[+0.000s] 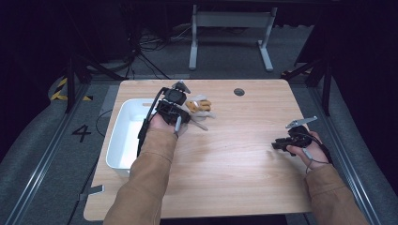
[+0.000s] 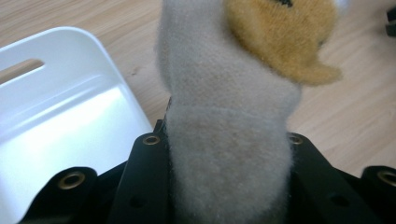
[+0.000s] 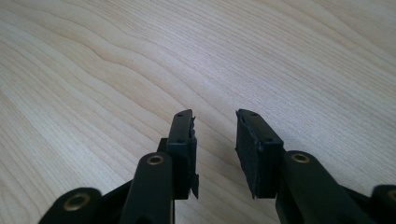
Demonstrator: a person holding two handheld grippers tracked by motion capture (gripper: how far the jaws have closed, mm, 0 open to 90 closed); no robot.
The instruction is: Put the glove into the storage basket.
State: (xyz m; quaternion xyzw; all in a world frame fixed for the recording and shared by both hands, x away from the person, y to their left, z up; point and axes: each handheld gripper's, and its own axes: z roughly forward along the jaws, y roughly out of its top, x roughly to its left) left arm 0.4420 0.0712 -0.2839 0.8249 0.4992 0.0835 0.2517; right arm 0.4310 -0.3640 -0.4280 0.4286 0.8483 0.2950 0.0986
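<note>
Plainly, the thing in hand is a plush toy [image 2: 229,121], a fuzzy soft piece in pale beige-grey pile with a tuft of golden-yellow fur at its far end. In the left gripper view its beige body rises straight up between the two black jaws, filling the gap from one pad to the other, and the yellow part leans off toward the upper right. From the high view the plush toy [image 1: 199,107] sticks out past the left claw [image 1: 180,108] toward the desk's far edge, its beige limbs spread and its yellow patch near the middle; whether any part of it rests on the wood cannot be told.

The left claw is clamped on the toy's beige body, jaws part-way closed with the pile squeezed between them. It sits near the desk's [image 1: 225,164] far left corner, just beside the right wall of a white plastic bin [image 1: 123,136] that lies along the left edge; the bin [image 2: 70,116] shows a slotted handle in its rim.

The right claw [image 1: 278,145] hovers near the desk's right edge, well apart from the toy. Its jaws [image 3: 215,140] stand a narrow gap apart with nothing between them, bare wood grain below.
</note>
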